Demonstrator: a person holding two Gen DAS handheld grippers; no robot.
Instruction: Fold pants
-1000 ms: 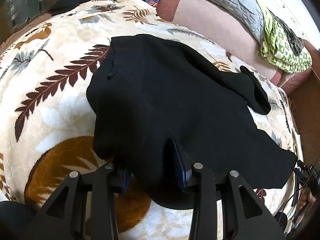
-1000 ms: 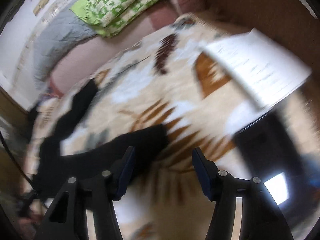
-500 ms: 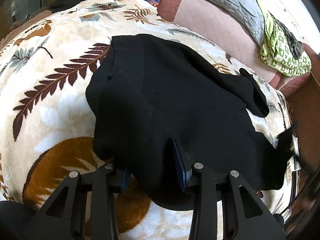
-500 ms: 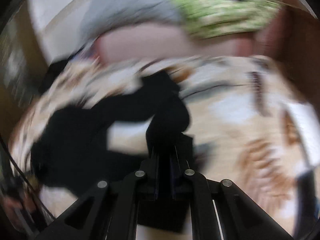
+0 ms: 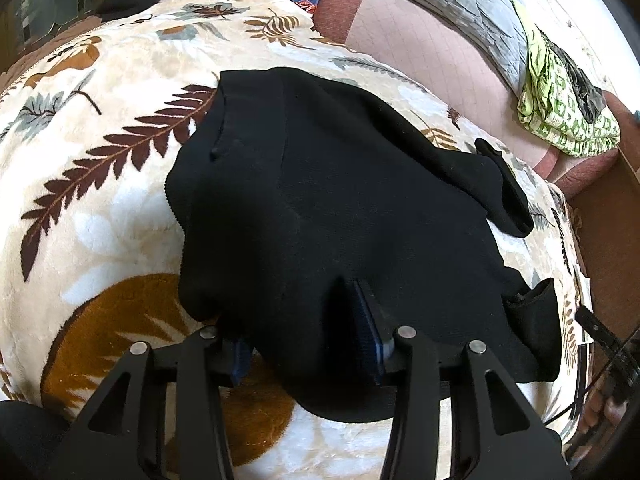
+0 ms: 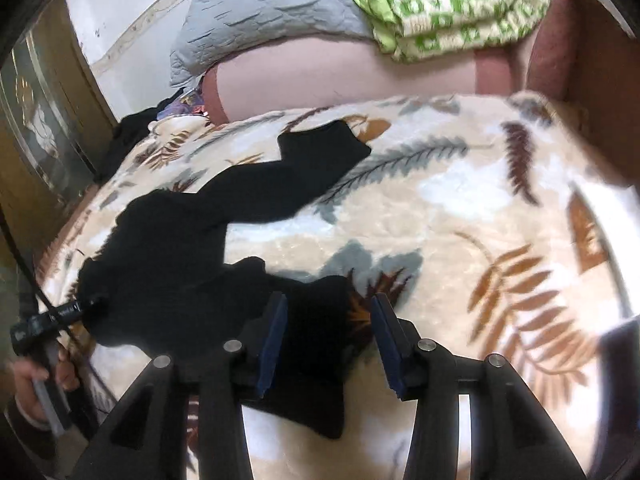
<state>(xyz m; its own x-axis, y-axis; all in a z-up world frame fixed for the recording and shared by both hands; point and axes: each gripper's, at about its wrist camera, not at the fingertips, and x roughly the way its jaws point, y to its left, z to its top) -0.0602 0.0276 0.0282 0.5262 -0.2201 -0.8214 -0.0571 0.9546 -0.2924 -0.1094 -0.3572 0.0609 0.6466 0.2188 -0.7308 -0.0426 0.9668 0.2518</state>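
- Since half a second ago our right gripper [image 6: 326,336] has let go of the trouser leg it was clamped on, and its fingers have spread apart; that leg end has dropped onto the blanket.
- We see the right fingers standing moderately wide, with the end of the near trouser leg [image 6: 316,360] lying flat between and under them, not gripped.
- Our left gripper [image 5: 304,344] stays as it was: fingers apart, with the black pants [image 5: 320,200] draped over them. Cloth hides the left finger, and only the blue pad of the right finger [image 5: 366,332] shows. We cannot tell whether it pinches the cloth.
- We find the pants spread across the middle of the fern-print blanket [image 5: 100,220], waist toward the left gripper, two legs running toward the blanket's far-right edge.
- From the right wrist view the far trouser leg [image 6: 316,164] lies bent toward the blanket's far edge, apart from the near one.
- Beyond the far edge we see a pink cushion [image 5: 420,40], a grey quilt [image 6: 272,20] and a green patterned cloth [image 6: 460,12] heaped on top.
- No containers are in view.
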